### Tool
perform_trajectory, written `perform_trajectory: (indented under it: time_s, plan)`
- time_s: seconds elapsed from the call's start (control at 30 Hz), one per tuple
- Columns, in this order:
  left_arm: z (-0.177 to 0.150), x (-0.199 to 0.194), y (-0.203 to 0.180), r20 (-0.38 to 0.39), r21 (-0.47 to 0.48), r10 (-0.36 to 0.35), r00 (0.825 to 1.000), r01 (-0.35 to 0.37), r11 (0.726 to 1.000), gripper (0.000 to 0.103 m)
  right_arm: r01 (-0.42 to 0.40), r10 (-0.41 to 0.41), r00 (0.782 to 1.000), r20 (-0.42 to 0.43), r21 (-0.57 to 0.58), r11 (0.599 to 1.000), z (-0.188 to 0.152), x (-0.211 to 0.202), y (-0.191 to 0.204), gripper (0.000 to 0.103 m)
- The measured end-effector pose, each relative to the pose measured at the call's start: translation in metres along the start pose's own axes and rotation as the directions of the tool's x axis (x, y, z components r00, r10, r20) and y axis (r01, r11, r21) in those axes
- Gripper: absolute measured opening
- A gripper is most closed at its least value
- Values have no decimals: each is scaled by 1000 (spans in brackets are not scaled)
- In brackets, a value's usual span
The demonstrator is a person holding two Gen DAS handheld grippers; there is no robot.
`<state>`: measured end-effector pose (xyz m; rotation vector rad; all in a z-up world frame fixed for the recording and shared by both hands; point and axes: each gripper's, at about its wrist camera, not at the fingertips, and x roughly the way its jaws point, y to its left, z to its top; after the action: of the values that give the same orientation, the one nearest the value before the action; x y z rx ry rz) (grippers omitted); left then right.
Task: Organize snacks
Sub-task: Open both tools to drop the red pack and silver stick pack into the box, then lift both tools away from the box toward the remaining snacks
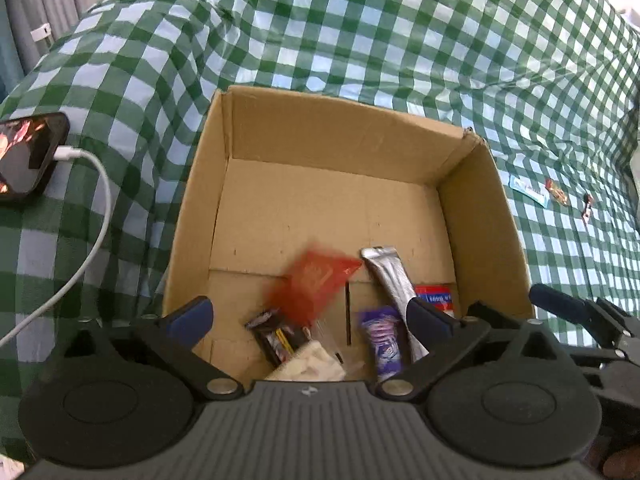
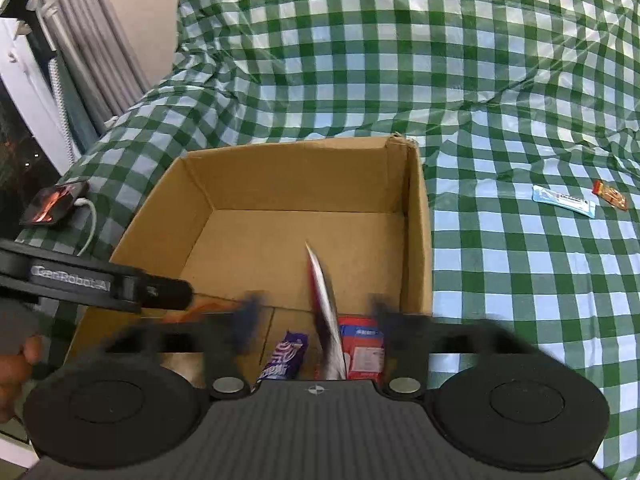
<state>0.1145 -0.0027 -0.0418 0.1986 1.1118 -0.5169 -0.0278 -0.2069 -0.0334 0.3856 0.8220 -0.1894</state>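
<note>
Both claws spread above cardboard box [image 1: 484,216], far half bare.

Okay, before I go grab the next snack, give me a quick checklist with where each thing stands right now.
1. Left gripper free to grasp: ok, jaws open, nothing between them.
2. Red packet landed in the cardboard box: cannot tell, it is blurred over the box.
3. Right gripper free: cannot tell, it is motion-blurred and a silver wrapper stands between its fingers.
4. Snacks left outside the box: not ok, a light blue bar and an orange candy lie on the checked cloth.
5. Room in the box: ok, its far half is bare.
6. Phone and cable out of the way: ok, left of the box.
</note>
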Motion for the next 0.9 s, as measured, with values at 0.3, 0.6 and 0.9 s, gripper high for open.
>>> perform_trajectory:
  time_s: [0.3,0.6,0.9]
  plan:
    - [-78,-36,16,-52,-70,49,997,-52,996,103,-26,28,995,-95,23,999,-49,-46,8,91]
    - [-122,-95,0,10,-39,49,999,-48,998,103,15,-15,1000,-5,11,1000,-84,-120,32,96]
    - [-155,-145,-25,121,47,25,992,-31,998,103,33,-30,995,94,-37,999,-101,-173,48,98]
